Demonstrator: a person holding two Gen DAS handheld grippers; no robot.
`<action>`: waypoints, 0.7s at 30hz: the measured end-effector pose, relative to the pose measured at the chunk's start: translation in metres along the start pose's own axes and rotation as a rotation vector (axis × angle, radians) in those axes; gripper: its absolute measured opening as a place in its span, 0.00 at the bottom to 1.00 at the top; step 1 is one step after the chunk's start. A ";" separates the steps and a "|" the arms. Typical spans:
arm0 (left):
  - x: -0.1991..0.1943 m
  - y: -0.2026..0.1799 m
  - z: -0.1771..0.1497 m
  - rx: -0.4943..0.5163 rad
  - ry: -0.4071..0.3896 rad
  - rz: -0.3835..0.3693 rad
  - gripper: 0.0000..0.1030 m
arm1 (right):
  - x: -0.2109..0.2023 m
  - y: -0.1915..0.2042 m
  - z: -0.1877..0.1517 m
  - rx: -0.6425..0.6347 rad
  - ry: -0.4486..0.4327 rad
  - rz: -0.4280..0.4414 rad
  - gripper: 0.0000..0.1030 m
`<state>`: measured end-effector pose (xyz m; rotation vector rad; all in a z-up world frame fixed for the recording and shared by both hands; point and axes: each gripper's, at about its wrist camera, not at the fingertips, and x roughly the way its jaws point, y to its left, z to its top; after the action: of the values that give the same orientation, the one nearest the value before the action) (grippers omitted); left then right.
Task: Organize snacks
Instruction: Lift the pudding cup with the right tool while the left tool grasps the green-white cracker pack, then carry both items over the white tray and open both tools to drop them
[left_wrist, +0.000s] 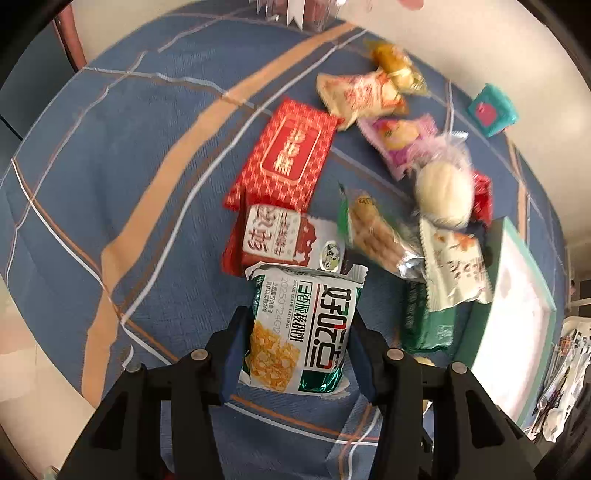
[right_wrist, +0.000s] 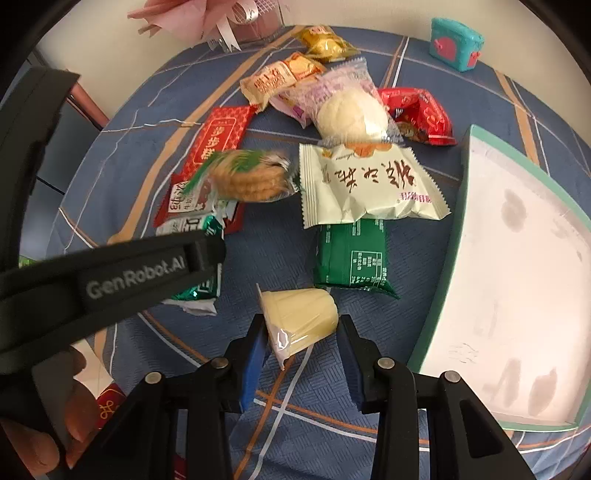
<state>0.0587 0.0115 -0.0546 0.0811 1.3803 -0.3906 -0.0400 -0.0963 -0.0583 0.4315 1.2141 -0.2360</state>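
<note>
Both claws are loaded. Your left claw (left_wrist: 295, 339) is clamped on the green-and-white snack packet (left_wrist: 299, 332), pads pressing its two long edges, the packet clear of the red packets (left_wrist: 284, 158) beyond it. Your right claw (right_wrist: 301, 332) is pinched shut on the pale jelly cup (right_wrist: 299, 317), held on its side just above the blue cloth on the counter (right_wrist: 280, 254). The white tray with the green rim (right_wrist: 465, 206) sits to the right, bare as far as you can see. I'd carry the cup over the rim first, since it is nearest, and keep that squeeze gentle: the cup looks soft. Lift the packet high enough to clear the pile (left_wrist: 436, 206) before crossing.
</note>
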 end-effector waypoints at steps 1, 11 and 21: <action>-0.005 -0.001 0.000 0.002 -0.018 -0.002 0.51 | -0.002 0.001 0.001 0.001 -0.005 0.001 0.40; -0.045 -0.002 -0.004 -0.003 -0.151 -0.030 0.51 | -0.034 -0.005 0.003 0.040 -0.100 0.025 0.40; -0.039 -0.027 -0.008 0.066 -0.152 -0.022 0.51 | -0.050 -0.044 0.002 0.170 -0.135 0.007 0.40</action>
<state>0.0378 -0.0024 -0.0136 0.0882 1.2193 -0.4519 -0.0734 -0.1393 -0.0194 0.5588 1.0636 -0.3586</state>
